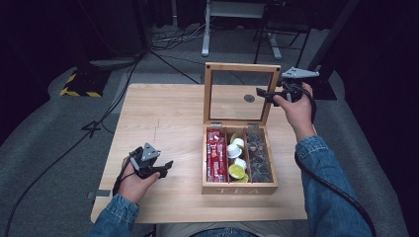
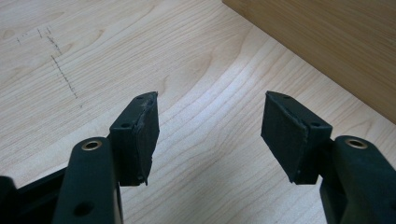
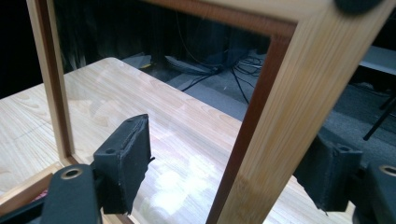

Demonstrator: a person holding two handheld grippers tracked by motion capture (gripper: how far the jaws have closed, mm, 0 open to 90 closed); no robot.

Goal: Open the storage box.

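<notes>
High view has the wooden tea box [image 1: 239, 186] sitting on the right half of the table [image 1: 163, 118], lid [image 1: 240, 92] swung up and standing upright behind the three compartments. Left one holds red packets [image 1: 216, 155], the middle one white and yellow-green pods [image 1: 236, 158], the right one dark wrapped pieces [image 1: 259, 155].

So my right gripper [image 1: 265, 95] is up at the lid's right edge, near its top. In the right gripper view the frame's wooden side rail [image 3: 280, 126] runs straight up between my two jaws: one pad is on the glass side, the other on the outside, and there's daylight on both sides of the wood. Nothing pinched, jaws spread wide around it and not squeezing.

My left gripper [image 1: 165, 168] is parked low on the table, well to the left of the box, hand resting on the wood. Left gripper view shows those jaws about halfway apart with nothing between them, just bare tabletop, and the box's side wall [image 2: 327, 42] across the upper right corner.
</notes>
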